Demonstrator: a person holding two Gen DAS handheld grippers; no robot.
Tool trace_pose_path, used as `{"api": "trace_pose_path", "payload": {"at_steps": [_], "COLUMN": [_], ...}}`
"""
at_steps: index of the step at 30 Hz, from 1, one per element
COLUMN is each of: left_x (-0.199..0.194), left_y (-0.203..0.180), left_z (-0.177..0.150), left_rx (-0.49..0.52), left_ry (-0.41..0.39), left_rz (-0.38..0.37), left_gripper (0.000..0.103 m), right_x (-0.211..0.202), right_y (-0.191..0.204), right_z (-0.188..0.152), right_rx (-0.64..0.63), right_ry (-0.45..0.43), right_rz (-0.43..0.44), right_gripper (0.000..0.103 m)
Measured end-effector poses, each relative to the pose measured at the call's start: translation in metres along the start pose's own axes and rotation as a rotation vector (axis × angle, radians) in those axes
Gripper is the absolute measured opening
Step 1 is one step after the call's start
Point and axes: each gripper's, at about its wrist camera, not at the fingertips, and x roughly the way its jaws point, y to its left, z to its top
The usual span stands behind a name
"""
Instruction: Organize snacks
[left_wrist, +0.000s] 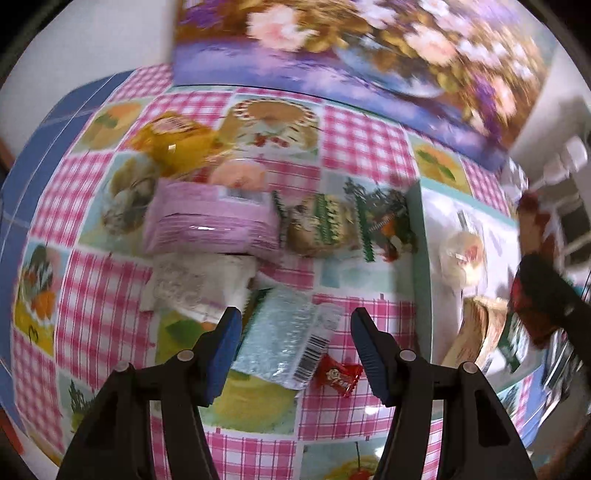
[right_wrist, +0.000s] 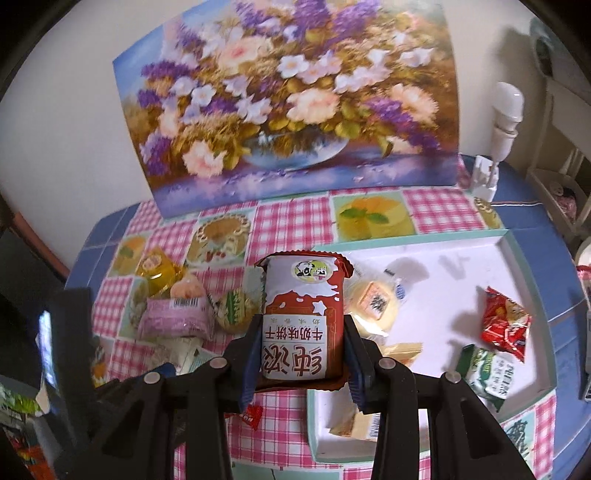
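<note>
My right gripper (right_wrist: 300, 350) is shut on a red-and-white biscuit packet (right_wrist: 301, 314), held above the left edge of the white tray (right_wrist: 461, 266). The tray holds a red snack bag (right_wrist: 504, 325), a green-and-white packet (right_wrist: 487, 373), a round yellow pastry (right_wrist: 375, 302) and wafer packets (right_wrist: 360, 424). My left gripper (left_wrist: 295, 328) is open, above a pale teal packet (left_wrist: 284, 332) and a small red candy (left_wrist: 338, 376). A pink packet (left_wrist: 210, 218), a green-trimmed cake (left_wrist: 325, 225), a yellow jelly cup (left_wrist: 173, 140) and a white packet (left_wrist: 195, 280) lie beyond it on the checked tablecloth (left_wrist: 362, 129).
A flower painting (right_wrist: 288, 103) leans against the wall at the back of the table. A white lamp (right_wrist: 502, 122) stands at the back right. In the left wrist view the tray (left_wrist: 421, 229) lies to the right, with the other hand's dark sleeve (left_wrist: 546, 295) over it.
</note>
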Motion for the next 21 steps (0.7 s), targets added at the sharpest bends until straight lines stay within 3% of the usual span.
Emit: {"api": "trace_pose_path", "payload": {"at_steps": [7,11,16,21], "left_x": [0.017,0.019,0.018,0.021], "left_y": [-0.013,-0.024,-0.034,-0.031], "left_z": [0.0,0.001,-0.001,-0.001], "left_rx": [0.074,0.11,0.137,0.13], "left_ry": [0.019,0.013,0.018,0.011], "left_rz": [0.059,0.052,-0.016,0.017], "left_gripper": [0.062,0.062,0.062,0.063], "right_x": [-0.001,-0.002,-0.004,-0.002], "right_y": [-0.021,-0.025,-0.026,-0.027], "right_z": [0.004,0.004,0.003,0.002], "right_rx": [0.059,0.073,0.072,0.073], "right_ry": [0.004,0.004,0.001,0.009], "right_rz": [-0.005,-0.002,0.002,0.002], "right_gripper": [0.042,0.042,0.042,0.042]}}
